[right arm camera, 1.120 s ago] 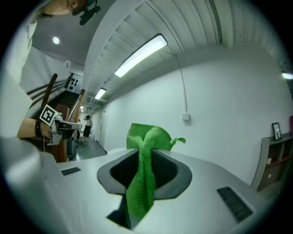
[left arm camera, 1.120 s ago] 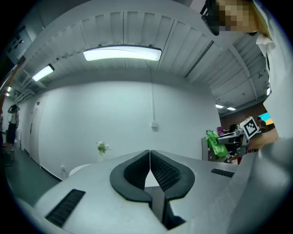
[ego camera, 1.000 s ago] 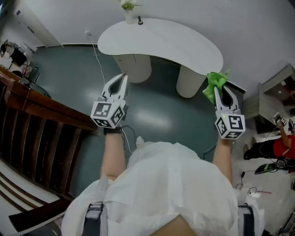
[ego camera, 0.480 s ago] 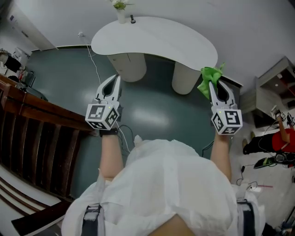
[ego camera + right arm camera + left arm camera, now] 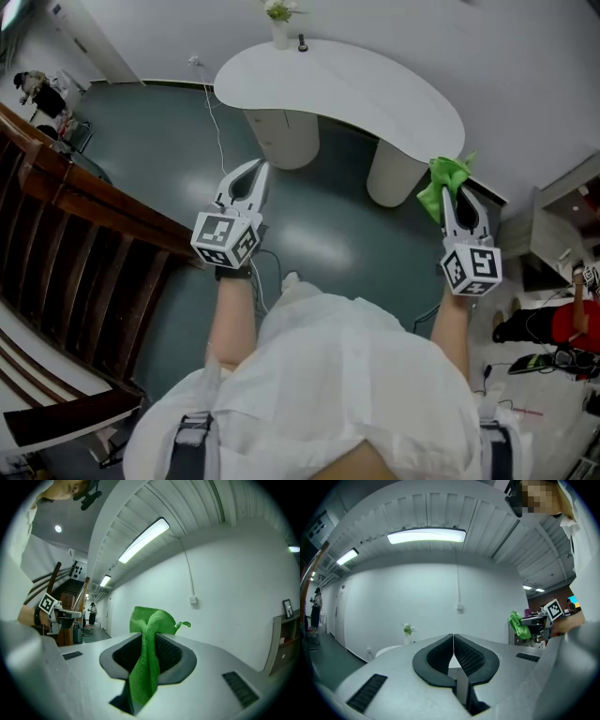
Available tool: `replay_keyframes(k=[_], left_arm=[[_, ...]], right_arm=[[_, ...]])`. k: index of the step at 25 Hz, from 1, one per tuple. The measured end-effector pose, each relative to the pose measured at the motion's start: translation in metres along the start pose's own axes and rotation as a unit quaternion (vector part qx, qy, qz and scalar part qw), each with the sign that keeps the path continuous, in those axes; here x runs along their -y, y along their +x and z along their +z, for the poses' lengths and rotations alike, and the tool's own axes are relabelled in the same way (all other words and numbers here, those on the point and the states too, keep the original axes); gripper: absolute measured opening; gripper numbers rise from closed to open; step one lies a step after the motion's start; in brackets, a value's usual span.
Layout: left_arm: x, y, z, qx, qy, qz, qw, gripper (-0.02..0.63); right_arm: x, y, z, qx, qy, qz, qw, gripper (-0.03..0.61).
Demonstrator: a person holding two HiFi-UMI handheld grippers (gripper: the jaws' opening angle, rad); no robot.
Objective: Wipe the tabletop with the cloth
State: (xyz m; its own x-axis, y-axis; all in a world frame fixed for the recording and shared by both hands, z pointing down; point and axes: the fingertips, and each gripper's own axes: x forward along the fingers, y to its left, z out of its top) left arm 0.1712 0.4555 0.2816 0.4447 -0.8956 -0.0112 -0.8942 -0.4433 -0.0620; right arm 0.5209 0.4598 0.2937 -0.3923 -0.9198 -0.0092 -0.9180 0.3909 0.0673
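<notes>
Since the cloth [image 5: 439, 178] is pinched only as one narrow bunch, it may slip out when you press it down, or wipe only a thin track. It is green, crumpled and terry-like. Your right hand-held gripper [image 5: 456, 201] is clamped on it at 2 o'clock, in the air, apart from the white table [image 5: 347, 89] at 12 o'clock. Your left hand-held gripper [image 5: 253, 173] is closed on nothing.

Illumination: even, moderately dim, from ceiling strip lamps [image 5: 426, 536]. Soft glare patch on the floor [image 5: 314, 246] just before the table [image 5: 347, 80]. Gripper views: strong fisheye curvature, black vignetted corners.
</notes>
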Motion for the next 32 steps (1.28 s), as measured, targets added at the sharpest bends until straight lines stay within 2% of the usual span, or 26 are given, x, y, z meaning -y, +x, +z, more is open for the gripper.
replay_keyframes(k=[8, 13, 17, 27, 32], left_arm=[[-0.038, 0.002, -0.015, -0.008, -0.013, 0.026, 0.9995, 0.018], [-0.075, 0.022, -0.024, -0.011, -0.015, 0.025, 0.9995, 0.018], [-0.125, 0.046, -0.026, -0.007, -0.017, 0.031, 0.9994, 0.018], [-0.285, 0.103, -0.035, -0.006, -0.039, 0.043, 0.9983, 0.018], [-0.334, 0.124, -0.048, -0.01, -0.049, 0.036, 0.9981, 0.018]], right_arm=[[-0.019, 0.037, -0.011, -0.015, 0.003, 0.026, 1.0, 0.083], [-0.033, 0.085, -0.012, -0.023, -0.001, 0.034, 0.999, 0.081], [-0.044, 0.141, -0.011, -0.026, -0.003, 0.037, 0.999, 0.081], [-0.091, 0.31, -0.008, -0.045, 0.008, 0.045, 0.998, 0.081], [-0.113, 0.362, -0.012, -0.057, 0.005, 0.045, 0.997, 0.081]])
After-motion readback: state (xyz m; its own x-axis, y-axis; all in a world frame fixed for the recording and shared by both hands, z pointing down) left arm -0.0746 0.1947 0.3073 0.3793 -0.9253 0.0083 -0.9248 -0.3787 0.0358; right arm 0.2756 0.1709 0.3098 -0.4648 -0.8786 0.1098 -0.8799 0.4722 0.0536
